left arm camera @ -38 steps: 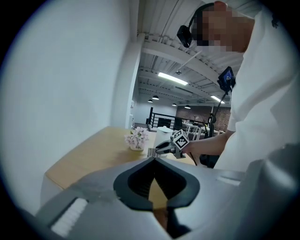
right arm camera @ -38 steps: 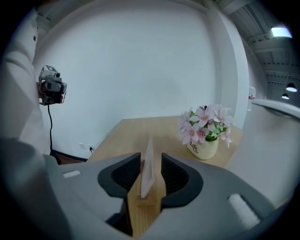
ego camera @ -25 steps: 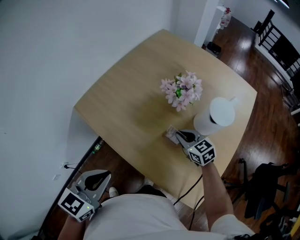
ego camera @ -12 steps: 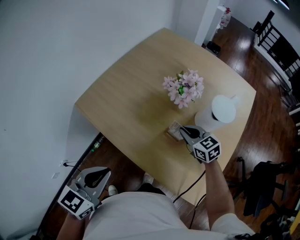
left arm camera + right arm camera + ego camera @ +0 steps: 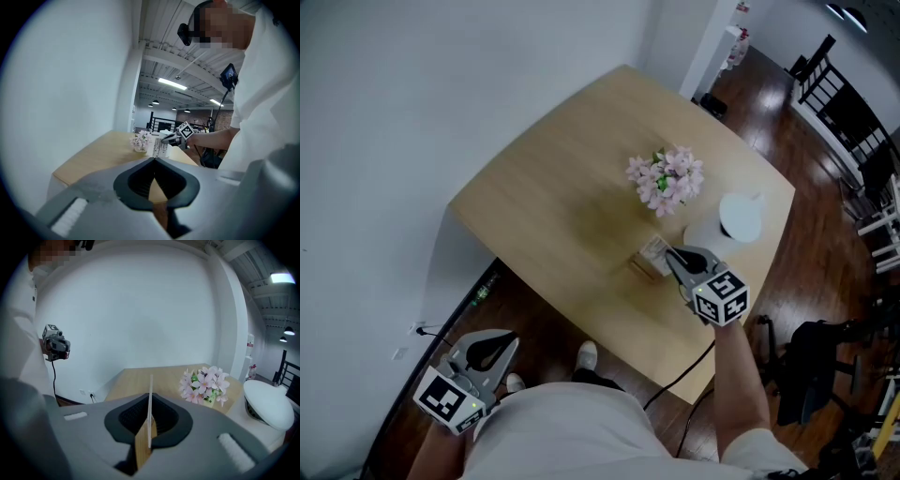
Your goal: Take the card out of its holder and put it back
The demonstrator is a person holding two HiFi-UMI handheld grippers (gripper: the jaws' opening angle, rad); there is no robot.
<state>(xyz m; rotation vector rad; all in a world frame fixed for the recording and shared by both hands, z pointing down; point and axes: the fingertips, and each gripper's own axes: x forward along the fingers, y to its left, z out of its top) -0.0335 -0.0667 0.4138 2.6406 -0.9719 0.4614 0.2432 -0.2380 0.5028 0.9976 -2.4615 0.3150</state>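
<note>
You are pinching the card (image 5: 653, 249) between the jaws of your right gripper (image 5: 671, 256), which are clenched flat against its two faces. In the right gripper view the card is standing upright, edge-on, between the pads. You are holding it over the near right part of the table (image 5: 544, 187), just beside the small wooden holder (image 5: 640, 270), which is resting on the tabletop to the card's near left. The pink flowers (image 5: 666, 178) are standing just beyond, and the white jug (image 5: 739, 217) is sitting to the right. Your left gripper (image 5: 497, 349) is hanging off the table's near left edge, its jaws pressed together on nothing.
</note>
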